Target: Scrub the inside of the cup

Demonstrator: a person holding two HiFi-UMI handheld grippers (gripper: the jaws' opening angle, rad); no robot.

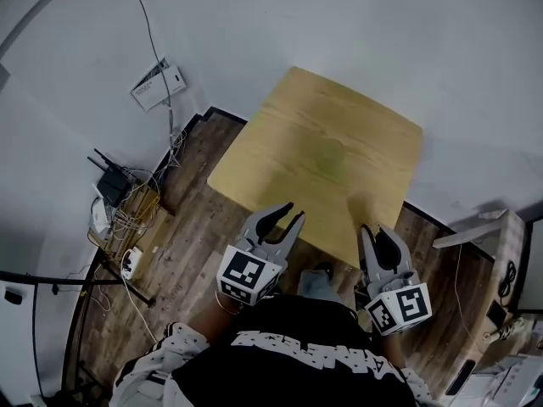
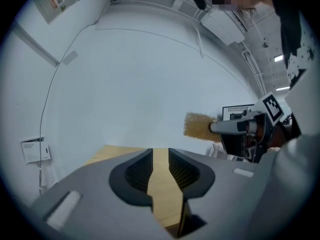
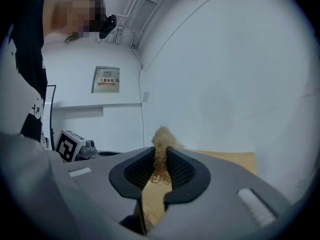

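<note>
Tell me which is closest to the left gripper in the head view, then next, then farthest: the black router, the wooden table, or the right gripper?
From the left gripper:
1. Wooden table, just ahead of its tips.
2. Right gripper, beside it on the right, clamping the scrubber.
3. Black router, on the floor, far left.

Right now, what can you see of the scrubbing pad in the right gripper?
The scrubbing pad is a tan, coarse tuft of wiry fibres, like loofah. The right gripper pinches it between its ribbed black jaws, with frayed ends sticking out beyond the tips and hanging below them. In the left gripper view it looks flat and roughly rectangular, held about level in the air, touching only the jaws.
</note>
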